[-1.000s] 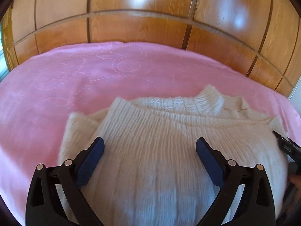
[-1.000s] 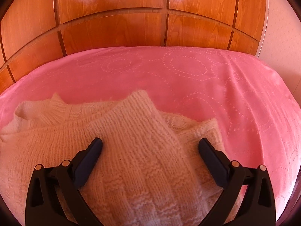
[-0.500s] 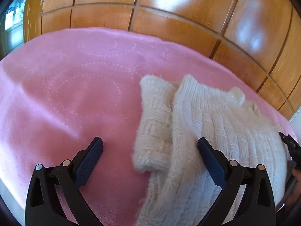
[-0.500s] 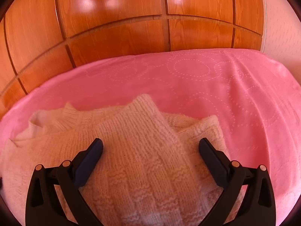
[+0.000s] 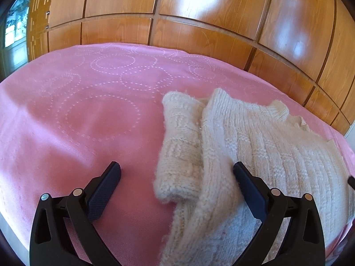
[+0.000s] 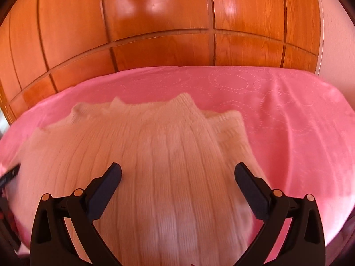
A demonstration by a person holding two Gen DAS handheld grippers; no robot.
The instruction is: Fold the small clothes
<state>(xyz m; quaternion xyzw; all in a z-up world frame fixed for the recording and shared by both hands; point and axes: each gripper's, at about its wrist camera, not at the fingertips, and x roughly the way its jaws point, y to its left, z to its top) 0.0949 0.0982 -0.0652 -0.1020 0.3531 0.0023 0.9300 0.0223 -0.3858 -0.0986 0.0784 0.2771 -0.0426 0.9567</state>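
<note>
**Asker:** Two tools are in view. What has changed in the last second?

**Describer:** The left tool (image 5: 176,171) has swung off to the sweater's left edge; a second ago it hung over the middle of the knit. Its jaws are spread wide and hold nothing. One finger is over bare bedspread, the other over the wool. The right tool (image 6: 177,173), also spread and empty, has moved in over the body of the sweater, where before it looked at the folded sleeve. Its view is blurred.

**Asker:** Where is the sweater, and what does that mean for the folding?

**Describer:** The cream sweater (image 5: 266,150) lies on the pink bedspread (image 5: 88,115) of a bed, near the front edge. A sleeve (image 5: 179,146) lies doubled along its left side, cuff end towards the camera. My reading is that the side folds are in and the left tool is lining up on that sleeve edge, for a tuck or the next fold.

**Asker:** Describe the materials

**Describer:** The sweater is thick, fuzzy wool with vertical ribs and blocky raised stitching, soft and floppy, with rounded, bulky folds. The bedspread is smooth, thin cloth stitched with dotted rings. Behind the bed stand glossy orange-brown wooden panels (image 6: 155,33)
</note>
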